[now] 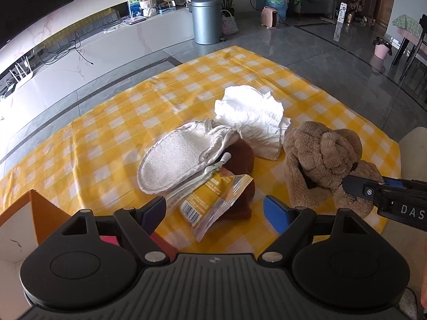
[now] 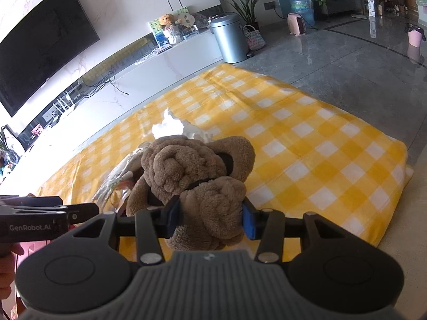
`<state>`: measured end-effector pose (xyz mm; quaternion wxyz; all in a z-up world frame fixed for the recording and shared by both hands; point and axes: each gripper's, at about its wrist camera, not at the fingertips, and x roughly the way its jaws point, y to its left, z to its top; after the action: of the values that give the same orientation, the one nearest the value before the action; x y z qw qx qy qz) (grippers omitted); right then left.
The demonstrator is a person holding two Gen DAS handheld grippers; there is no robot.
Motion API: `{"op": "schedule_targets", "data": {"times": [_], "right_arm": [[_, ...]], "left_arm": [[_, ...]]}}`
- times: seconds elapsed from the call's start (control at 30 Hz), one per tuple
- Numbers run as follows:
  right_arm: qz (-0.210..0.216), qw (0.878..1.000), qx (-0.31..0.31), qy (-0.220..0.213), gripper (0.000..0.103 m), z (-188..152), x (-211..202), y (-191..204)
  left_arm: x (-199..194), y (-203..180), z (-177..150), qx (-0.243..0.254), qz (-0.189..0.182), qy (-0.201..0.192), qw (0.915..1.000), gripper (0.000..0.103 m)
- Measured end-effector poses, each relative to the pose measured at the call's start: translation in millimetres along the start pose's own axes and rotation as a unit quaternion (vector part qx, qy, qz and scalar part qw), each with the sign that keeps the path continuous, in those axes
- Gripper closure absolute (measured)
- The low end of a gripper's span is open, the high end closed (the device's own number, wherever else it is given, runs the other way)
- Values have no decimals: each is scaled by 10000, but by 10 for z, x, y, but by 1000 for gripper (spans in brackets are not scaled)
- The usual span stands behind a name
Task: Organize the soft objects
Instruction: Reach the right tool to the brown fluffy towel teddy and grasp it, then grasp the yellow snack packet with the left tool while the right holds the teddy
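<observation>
A tan plush toy [image 1: 323,157] lies at the right of the yellow checked cloth [image 1: 165,98]. My right gripper [image 2: 210,217] is shut on a lobe of the plush toy [image 2: 197,170]; it shows in the left wrist view [image 1: 347,182] at the toy's right. My left gripper [image 1: 213,210] is open and empty, just in front of a yellow snack packet [image 1: 213,200] that lies on a dark brown soft item [image 1: 240,160]. A white slipper [image 1: 173,160] and a crumpled white cloth [image 1: 253,117] lie beyond.
A cardboard box [image 1: 34,213] stands at my lower left with a pink thing inside. The cloth [image 2: 307,146] covers a low surface; grey floor tiles lie beyond it. A metal bin [image 1: 206,20] and a white TV bench stand further back.
</observation>
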<state>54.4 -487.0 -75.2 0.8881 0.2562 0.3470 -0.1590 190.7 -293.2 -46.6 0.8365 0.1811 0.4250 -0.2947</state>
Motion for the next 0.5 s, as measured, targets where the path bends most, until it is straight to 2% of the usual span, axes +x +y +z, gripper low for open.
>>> {"op": "schedule_targets", "data": {"times": [0.2, 0.23, 0.3, 0.4, 0.47, 0.5], "right_arm": [[-151, 9999, 65, -9, 56, -1, -11, -92], [-130, 9999, 87, -7, 59, -3, -13, -106], [-69, 9999, 126, 22, 70, 2, -3, -117], [-51, 9998, 13, 181, 70, -15, 69, -94], [-242, 9987, -178, 415, 68, -47, 185, -51], [-403, 9968, -305, 617, 54, -68, 262, -26]], "left_arm": [[286, -137, 45, 112, 104, 167, 9997, 6], [325, -150, 48, 125, 188, 156, 9996, 6], [407, -175, 48, 141, 410, 227, 9988, 6], [570, -186, 35, 99, 622, 449, 9970, 11], [647, -209, 32, 96, 788, 562, 9953, 17], [671, -231, 38, 119, 903, 593, 9941, 19]]}}
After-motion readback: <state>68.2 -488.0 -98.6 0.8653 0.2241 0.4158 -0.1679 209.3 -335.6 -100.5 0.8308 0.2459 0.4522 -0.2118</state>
